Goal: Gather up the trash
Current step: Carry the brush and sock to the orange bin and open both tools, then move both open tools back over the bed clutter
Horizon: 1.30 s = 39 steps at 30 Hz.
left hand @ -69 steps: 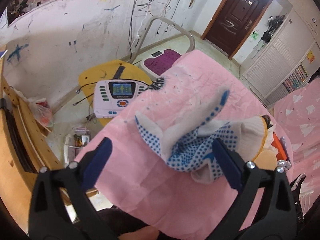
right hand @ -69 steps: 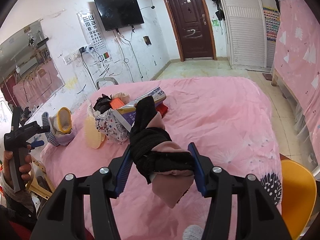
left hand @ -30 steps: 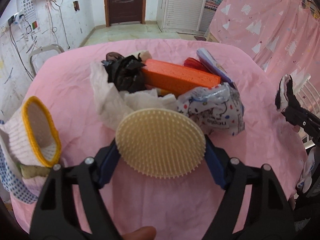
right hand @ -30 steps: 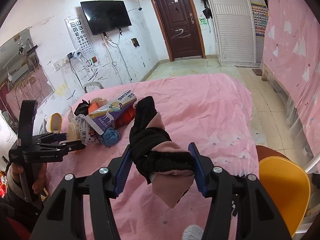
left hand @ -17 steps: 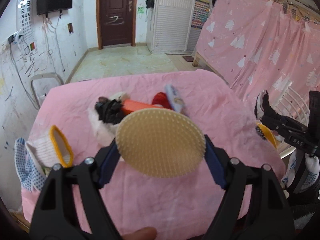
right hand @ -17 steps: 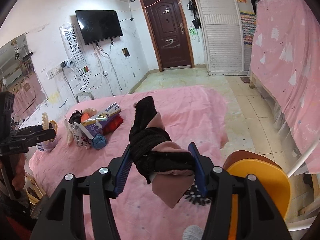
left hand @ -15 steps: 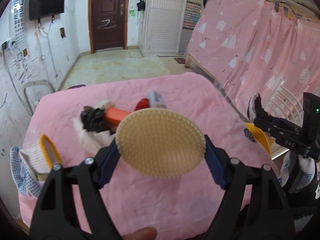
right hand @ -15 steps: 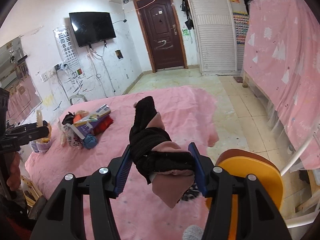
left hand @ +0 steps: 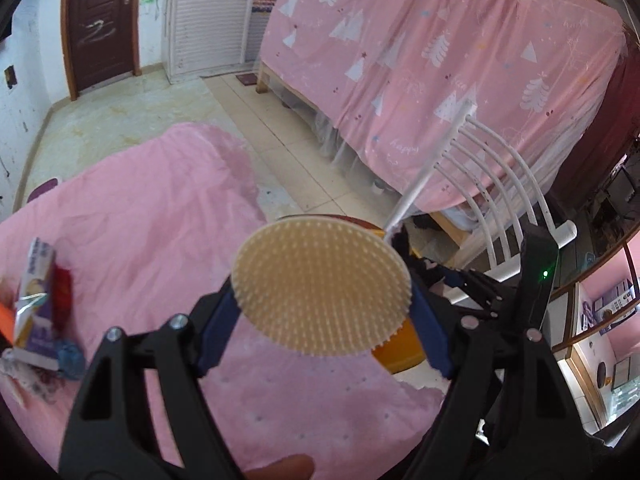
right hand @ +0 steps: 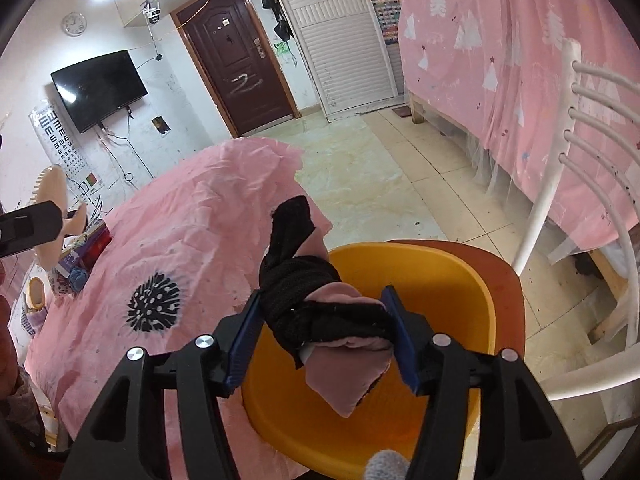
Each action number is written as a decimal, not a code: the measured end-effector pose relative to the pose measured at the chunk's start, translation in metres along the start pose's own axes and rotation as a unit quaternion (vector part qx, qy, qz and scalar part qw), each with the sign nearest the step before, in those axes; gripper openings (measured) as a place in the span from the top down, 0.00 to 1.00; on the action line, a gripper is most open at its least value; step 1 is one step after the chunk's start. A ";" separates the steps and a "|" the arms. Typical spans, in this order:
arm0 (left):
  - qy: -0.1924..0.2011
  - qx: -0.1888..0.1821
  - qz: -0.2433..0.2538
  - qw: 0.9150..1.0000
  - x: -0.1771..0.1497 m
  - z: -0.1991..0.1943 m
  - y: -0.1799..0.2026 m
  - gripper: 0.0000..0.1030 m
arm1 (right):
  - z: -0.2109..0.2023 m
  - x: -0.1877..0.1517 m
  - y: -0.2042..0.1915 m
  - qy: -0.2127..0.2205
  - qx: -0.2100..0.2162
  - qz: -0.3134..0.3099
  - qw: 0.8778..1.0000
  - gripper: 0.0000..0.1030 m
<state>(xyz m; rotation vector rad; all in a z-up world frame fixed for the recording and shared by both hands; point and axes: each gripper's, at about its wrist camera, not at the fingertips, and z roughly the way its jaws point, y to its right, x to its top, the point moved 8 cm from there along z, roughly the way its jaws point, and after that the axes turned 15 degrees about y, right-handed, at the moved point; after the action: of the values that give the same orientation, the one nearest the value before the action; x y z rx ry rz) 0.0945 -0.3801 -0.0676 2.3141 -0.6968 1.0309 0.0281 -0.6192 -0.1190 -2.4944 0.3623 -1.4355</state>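
Note:
My left gripper [left hand: 324, 320] is shut on a round beige bristle brush [left hand: 322, 286], held up over the pink bedspread [left hand: 140, 240]. My right gripper [right hand: 322, 336] hangs over an orange bin [right hand: 460, 280] with a black and pink cloth bundle [right hand: 316, 312] between its blue pads. Its jaws are opening, and the bundle still touches both pads. The bin's edge [left hand: 396, 350] shows behind the brush in the left wrist view. The leftover trash pile [left hand: 40, 312] lies at the far left of the bed: a purple-white carton, something red and a blue ball.
The bin sits on a brown chair seat [right hand: 508, 280] with a white slatted back [right hand: 580, 160], right against the bed's corner. A pink curtained bed frame [left hand: 440, 80] stands behind it across tiled floor [right hand: 380, 168]. A dark door [right hand: 236, 72] and louvred wardrobe are further back.
Both grippers swung away from the trash pile to the bed's corner. The right one came down over the orange bin and its pads stand slightly wider. The left still holds the brush.

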 end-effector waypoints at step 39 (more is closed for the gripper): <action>0.071 0.017 -0.002 0.997 0.017 -0.072 -0.032 0.10 | -0.010 0.052 -0.083 0.048 -0.003 -0.057 0.997 0.28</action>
<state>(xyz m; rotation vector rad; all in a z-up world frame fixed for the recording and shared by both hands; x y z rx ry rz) 0.0871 -0.3157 -0.0197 2.2436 -0.6213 1.2004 0.0526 -0.5594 -0.0448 -2.4928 0.2448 -1.6046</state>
